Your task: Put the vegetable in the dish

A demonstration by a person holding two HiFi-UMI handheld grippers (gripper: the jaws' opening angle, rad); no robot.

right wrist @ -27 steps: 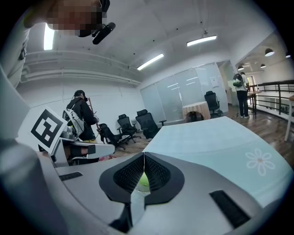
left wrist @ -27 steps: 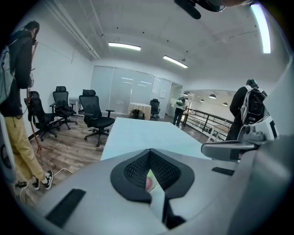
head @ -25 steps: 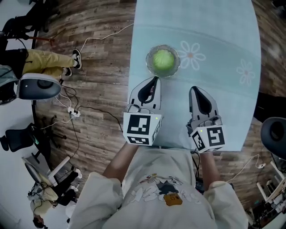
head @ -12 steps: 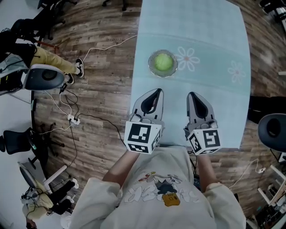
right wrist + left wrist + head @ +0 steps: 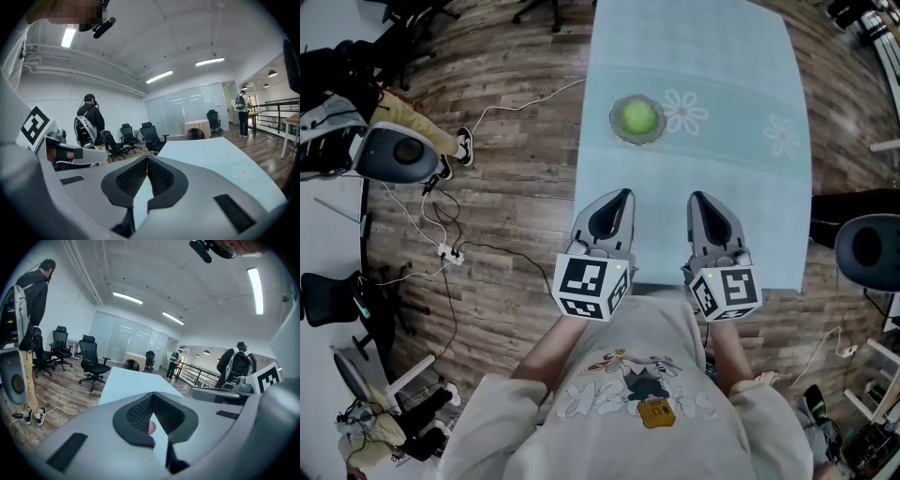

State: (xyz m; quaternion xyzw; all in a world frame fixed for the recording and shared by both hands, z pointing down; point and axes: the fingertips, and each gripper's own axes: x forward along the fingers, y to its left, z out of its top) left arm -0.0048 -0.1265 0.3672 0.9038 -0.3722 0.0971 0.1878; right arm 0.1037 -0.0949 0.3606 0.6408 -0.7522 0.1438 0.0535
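Above the table (image 5: 712,169) edge, left claw (image 5: 619,199) and right claw (image 5: 703,201) point forward, closed.

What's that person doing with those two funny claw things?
A person stands at the near end of a table with a light blue cloth and holds a claw tool in each hand. The left claw and the right claw are both shut and hold nothing. A round green vegetable sits in a glass dish farther up the table, well apart from both claws. So the vegetable is already in the dish.
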